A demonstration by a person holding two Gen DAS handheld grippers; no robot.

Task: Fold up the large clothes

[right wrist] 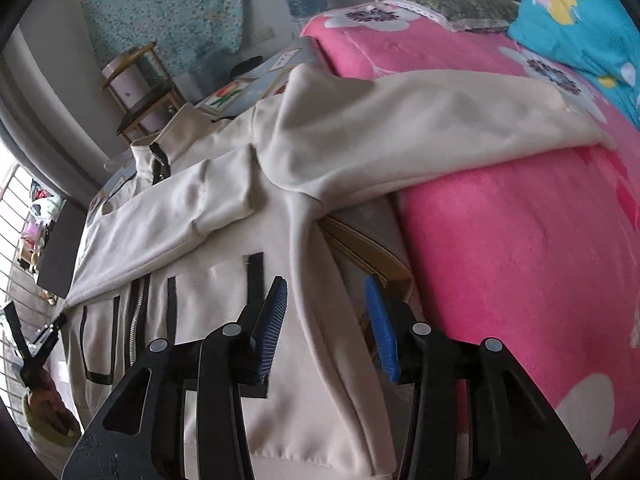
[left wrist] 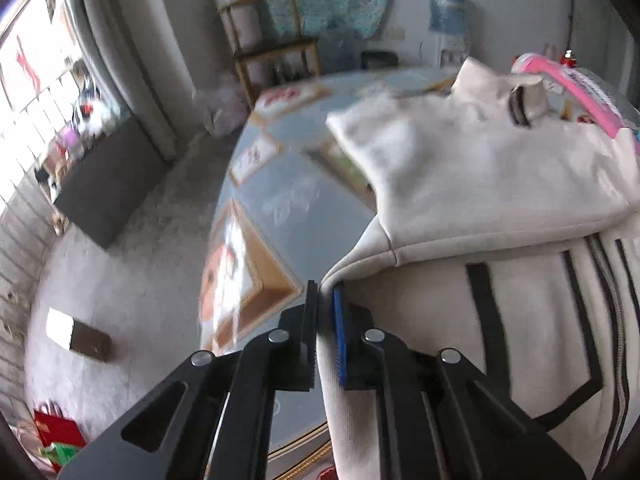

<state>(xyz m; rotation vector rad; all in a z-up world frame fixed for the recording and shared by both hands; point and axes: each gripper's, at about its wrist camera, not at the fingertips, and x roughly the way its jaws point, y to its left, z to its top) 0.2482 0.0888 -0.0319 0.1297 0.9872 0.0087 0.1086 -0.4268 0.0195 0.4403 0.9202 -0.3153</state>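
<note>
The left gripper (left wrist: pixel 325 300) is clenching the jacket's (left wrist: pixel 480 184) edge at the table (left wrist: pixel 288 216) side. The right gripper (right wrist: pixel 326 320) is hovering released over the jacket, beside the pink blanket (right wrist: pixel 520 260).

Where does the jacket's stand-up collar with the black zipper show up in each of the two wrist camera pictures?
Left wrist view: the collar sits upper right, at the far end of the cream jacket, just left of the pink blanket.
Right wrist view: the collar sits left of centre in the upper half, above the folded-over sleeve.
Shared landmark: the wooden shelf stand by the far wall.
</note>
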